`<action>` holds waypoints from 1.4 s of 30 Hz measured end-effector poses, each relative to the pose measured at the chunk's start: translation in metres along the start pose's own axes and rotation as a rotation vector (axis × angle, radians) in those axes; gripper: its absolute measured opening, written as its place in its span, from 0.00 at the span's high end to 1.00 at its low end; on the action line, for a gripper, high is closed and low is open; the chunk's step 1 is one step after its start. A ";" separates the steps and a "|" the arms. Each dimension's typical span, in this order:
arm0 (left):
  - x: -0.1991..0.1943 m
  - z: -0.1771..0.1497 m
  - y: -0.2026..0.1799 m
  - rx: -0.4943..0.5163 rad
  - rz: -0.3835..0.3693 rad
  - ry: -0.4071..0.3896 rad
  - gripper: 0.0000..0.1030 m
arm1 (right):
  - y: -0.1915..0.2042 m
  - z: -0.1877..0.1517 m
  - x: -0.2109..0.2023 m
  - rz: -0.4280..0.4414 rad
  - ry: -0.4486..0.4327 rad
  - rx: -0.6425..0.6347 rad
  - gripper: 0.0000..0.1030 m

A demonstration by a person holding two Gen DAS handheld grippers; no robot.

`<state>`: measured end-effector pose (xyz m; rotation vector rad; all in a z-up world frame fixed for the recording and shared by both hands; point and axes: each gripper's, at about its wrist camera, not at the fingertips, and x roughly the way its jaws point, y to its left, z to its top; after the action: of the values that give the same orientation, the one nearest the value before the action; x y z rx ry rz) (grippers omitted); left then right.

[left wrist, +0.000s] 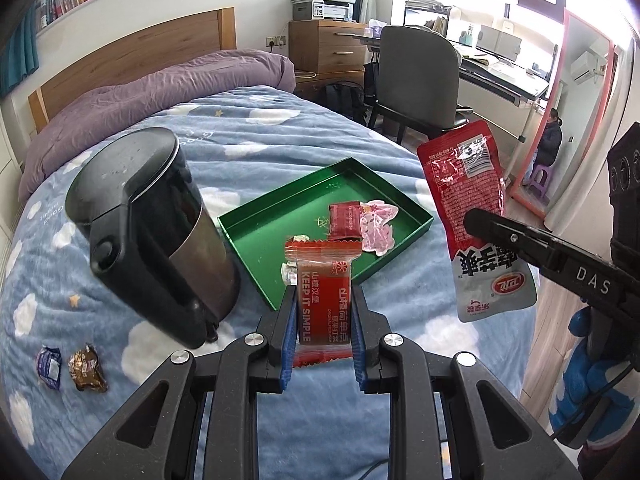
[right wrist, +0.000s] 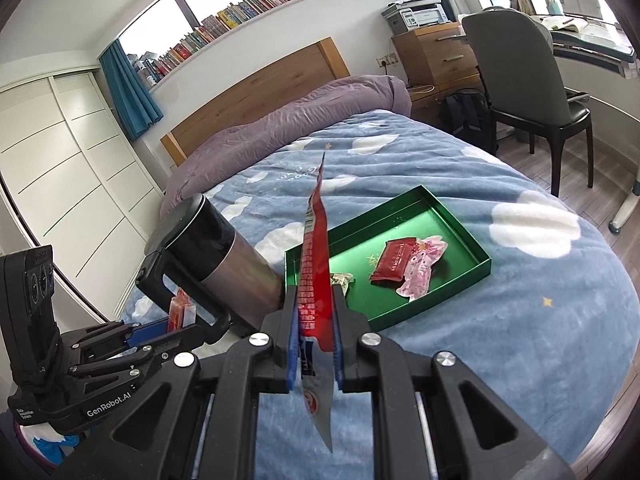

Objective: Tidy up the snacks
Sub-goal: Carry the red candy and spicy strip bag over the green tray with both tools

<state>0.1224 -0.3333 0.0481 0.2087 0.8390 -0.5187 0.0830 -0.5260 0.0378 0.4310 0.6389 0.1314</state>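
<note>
My left gripper [left wrist: 323,300] is shut on a red snack bar [left wrist: 323,304] marked "KEEP IT SIMPLE", held above the bed in front of the green tray [left wrist: 280,210]. My right gripper [right wrist: 316,300] is shut on a red and silver snack pouch [right wrist: 316,256], seen edge-on; the pouch hangs to the right of the tray in the left wrist view [left wrist: 468,196]. The tray [right wrist: 452,220] holds a dark red packet [right wrist: 394,261], a pink packet [right wrist: 422,268] and a small white wrapper [right wrist: 342,279]. The left gripper [right wrist: 176,320] with its bar shows at lower left.
A black and steel kettle [left wrist: 156,232] stands on the blue cloud blanket left of the tray, also in the right wrist view [right wrist: 224,260]. Two small wrapped candies, one blue [left wrist: 49,366] and one brown [left wrist: 87,368], lie at the near left. A grey chair [right wrist: 516,76] and desk stand beyond the bed.
</note>
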 end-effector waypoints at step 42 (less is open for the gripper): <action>0.246 0.054 0.064 -0.247 0.139 0.263 0.81 | -0.076 0.067 0.260 -0.114 0.241 0.063 0.99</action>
<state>0.3269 -0.3861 -0.1038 0.1081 1.1266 -0.2560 0.3297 -0.5534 -0.0897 0.4424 0.9044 0.0552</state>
